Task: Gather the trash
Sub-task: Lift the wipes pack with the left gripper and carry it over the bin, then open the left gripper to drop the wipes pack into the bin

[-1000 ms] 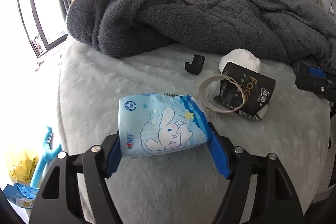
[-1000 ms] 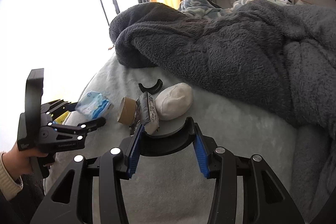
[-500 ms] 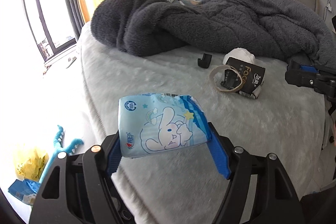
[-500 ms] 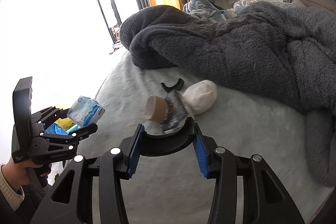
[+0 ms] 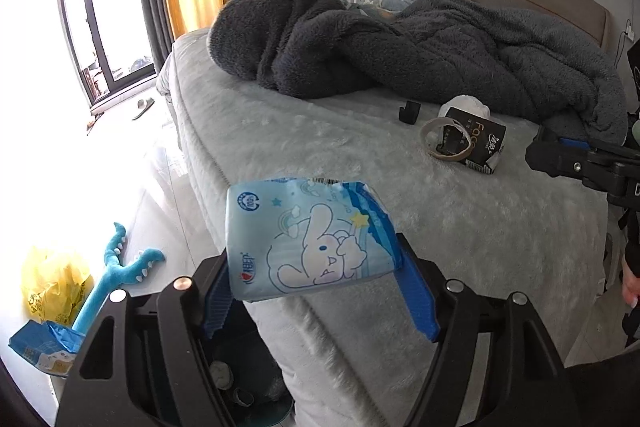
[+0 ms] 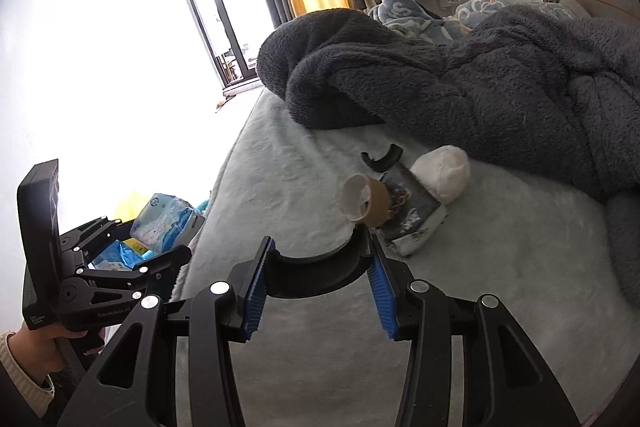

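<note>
My left gripper (image 5: 314, 283) is shut on a light blue tissue pack (image 5: 308, 239) printed with a white rabbit, held over the bed's edge. In the right wrist view the same pack (image 6: 168, 219) sits in the left gripper (image 6: 160, 239) at lower left. Between the blue pads of my right gripper (image 6: 320, 265), which is shut, sits a black curved plastic piece (image 6: 316, 281). On the bed lie a cardboard tape roll (image 6: 366, 203), a black tissue pack (image 6: 408, 215), a white crumpled wad (image 6: 444, 173) and a small black clip (image 6: 382, 159).
A dark grey fleece blanket (image 5: 400, 47) is heaped across the far bed. On the floor at left lie a yellow bag (image 5: 52, 283), a blue plush toy (image 5: 116, 279) and a blue carton (image 5: 44, 351). A dark bin (image 5: 240, 383) shows below the left gripper.
Both grippers have drawn back from the litter on the bed, which now looks farther off. The left one with its pack has passed from over the bed to its edge.
</note>
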Demonstrator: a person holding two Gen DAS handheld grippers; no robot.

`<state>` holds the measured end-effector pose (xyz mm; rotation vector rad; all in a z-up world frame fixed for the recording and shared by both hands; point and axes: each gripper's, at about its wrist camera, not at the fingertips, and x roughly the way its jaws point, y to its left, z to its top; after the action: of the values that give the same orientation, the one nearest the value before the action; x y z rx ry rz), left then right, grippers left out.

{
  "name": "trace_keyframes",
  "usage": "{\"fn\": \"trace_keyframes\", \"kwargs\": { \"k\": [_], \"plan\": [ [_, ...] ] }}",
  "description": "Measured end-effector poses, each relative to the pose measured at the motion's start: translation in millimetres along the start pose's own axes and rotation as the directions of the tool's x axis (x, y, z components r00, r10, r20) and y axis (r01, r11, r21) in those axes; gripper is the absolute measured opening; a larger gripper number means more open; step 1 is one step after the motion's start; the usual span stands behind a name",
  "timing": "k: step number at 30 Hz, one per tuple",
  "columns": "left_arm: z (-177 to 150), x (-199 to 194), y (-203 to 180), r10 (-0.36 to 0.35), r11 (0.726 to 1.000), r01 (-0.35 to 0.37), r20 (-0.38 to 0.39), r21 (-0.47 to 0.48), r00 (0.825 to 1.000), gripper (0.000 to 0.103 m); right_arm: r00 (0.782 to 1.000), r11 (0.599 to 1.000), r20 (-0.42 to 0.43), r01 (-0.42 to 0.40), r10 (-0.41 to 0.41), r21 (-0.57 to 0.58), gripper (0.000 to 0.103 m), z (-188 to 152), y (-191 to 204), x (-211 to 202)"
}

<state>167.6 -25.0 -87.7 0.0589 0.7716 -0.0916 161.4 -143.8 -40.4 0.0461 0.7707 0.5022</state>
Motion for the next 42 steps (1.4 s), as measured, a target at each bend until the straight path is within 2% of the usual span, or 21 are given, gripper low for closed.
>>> {"fn": "trace_keyframes", "kwargs": {
  "k": [8,20,29,42],
  "plan": [
    [-11,-1,38,-0.019,0.996,0.017,-0.02,-0.09,1.0,0.075,1.0,1.0,0.006,-0.014,0.014,-0.001,0.047,3,31,9],
    [-46,6,104,0.047,0.985,-0.064,-0.109,-0.158,0.993,0.075,0.998,0.995,0.005,-0.055,0.055,-0.088,0.047,9,104,33],
    [-85,17,154,0.064,0.971,-0.115,-0.232,-0.212,0.971,0.075,0.993,0.981,-0.038,-0.12,0.116,-0.15,0.047,9,161,65],
    [-130,30,198,-0.009,0.952,-0.106,-0.37,-0.288,0.929,0.075,0.979,0.964,-0.132,-0.178,0.153,-0.2,0.047,-2,212,110]
  ]
}}
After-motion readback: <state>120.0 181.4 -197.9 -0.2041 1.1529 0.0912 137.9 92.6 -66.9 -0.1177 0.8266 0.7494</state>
